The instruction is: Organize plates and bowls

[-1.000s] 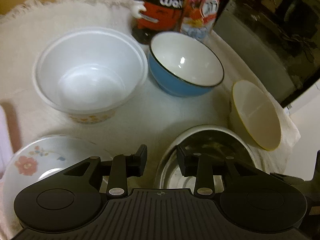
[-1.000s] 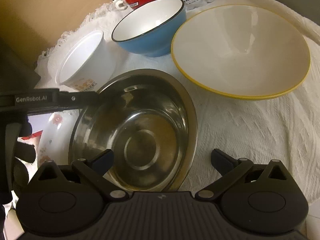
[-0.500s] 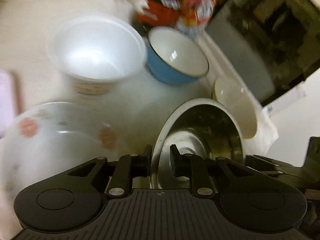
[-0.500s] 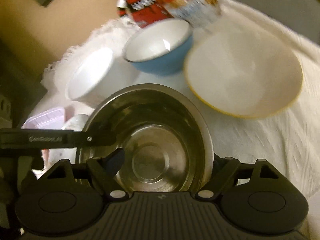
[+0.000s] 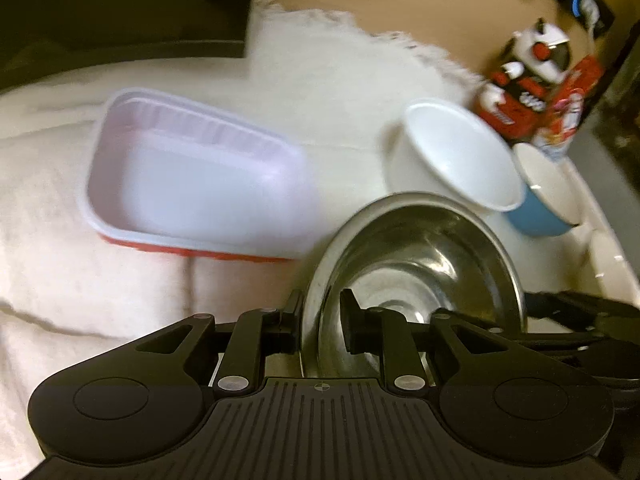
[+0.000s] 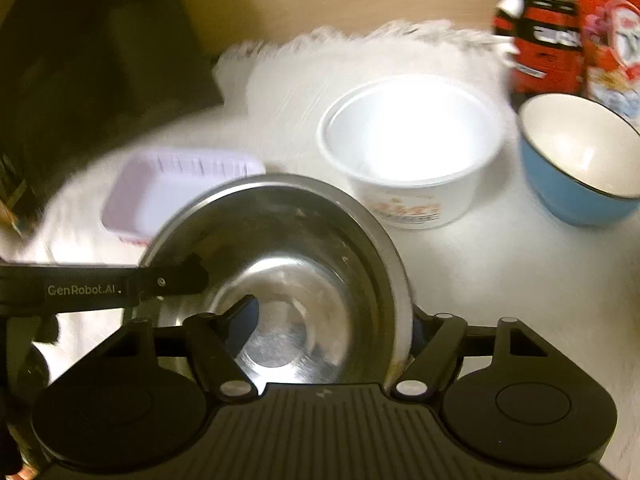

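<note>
A: Left to right? Far left, empty plastic tray, lilac inside, red outside, on the white cloth.

B: Steel bowl?

A: Steel bowl is centre, tilted, rim clamped between the left gripper fingers: one pad outside the wall, one inside.

B: Right gripper?

A: Right gripper has just been closing, straddling the opposite rim. One finger inside the bowl, the other outside, mostly hidden; contact probably made, can't confirm through the blur.

B: Rest?

A: White paper bowl beyond, blue bowl right of it, red-black figurine behind.
</note>
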### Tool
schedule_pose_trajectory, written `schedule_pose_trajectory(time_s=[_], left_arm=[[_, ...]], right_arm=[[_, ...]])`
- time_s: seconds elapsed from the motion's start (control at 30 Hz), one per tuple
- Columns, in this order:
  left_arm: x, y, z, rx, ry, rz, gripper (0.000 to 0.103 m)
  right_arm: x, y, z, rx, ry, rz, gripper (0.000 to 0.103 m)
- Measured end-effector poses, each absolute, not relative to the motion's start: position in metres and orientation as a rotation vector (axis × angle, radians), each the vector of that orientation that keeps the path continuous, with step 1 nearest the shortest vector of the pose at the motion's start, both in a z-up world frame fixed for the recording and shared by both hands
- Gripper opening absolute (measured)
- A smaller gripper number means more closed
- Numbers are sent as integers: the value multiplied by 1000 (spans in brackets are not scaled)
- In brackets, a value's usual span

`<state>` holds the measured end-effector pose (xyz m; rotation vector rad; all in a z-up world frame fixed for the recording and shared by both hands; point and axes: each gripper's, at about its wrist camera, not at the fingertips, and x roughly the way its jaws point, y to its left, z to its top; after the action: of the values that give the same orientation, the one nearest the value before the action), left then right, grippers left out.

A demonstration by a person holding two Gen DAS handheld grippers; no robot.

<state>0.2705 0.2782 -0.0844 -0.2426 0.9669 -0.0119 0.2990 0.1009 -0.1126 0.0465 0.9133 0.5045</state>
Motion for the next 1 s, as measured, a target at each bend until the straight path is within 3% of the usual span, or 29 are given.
schedule_pose_trajectory(time_s=[0.07,0.13,0.3,0.47,0.57,0.6,0.8,1.0], left_arm=[[266,282,-85,-216,949,26,22],[265,285,-85,-206,950,38,32],[260,290,-92,-257,985,31,36],[264,303,-118,-417,1087,5,35],[266,307,-126,-508,1110,-10,24],[266,306,-126,-526,1114,-17,29],[268,281,-120,-466,1166,-24,40],[278,244,-122,-437,1194,-100,40]], right_arm=[[295,106,-113,5,891,494,73],[291,109,-107,-46,854,479,73],[282,98,-97,-106,743,415,74],[305,88,-123,8,890,418,74],[311,84,-140,75,996,470,67],[312,83,-144,95,1028,484,64],[308,68,-145,143,1054,499,61],[299,33,-141,172,1046,431,61]])
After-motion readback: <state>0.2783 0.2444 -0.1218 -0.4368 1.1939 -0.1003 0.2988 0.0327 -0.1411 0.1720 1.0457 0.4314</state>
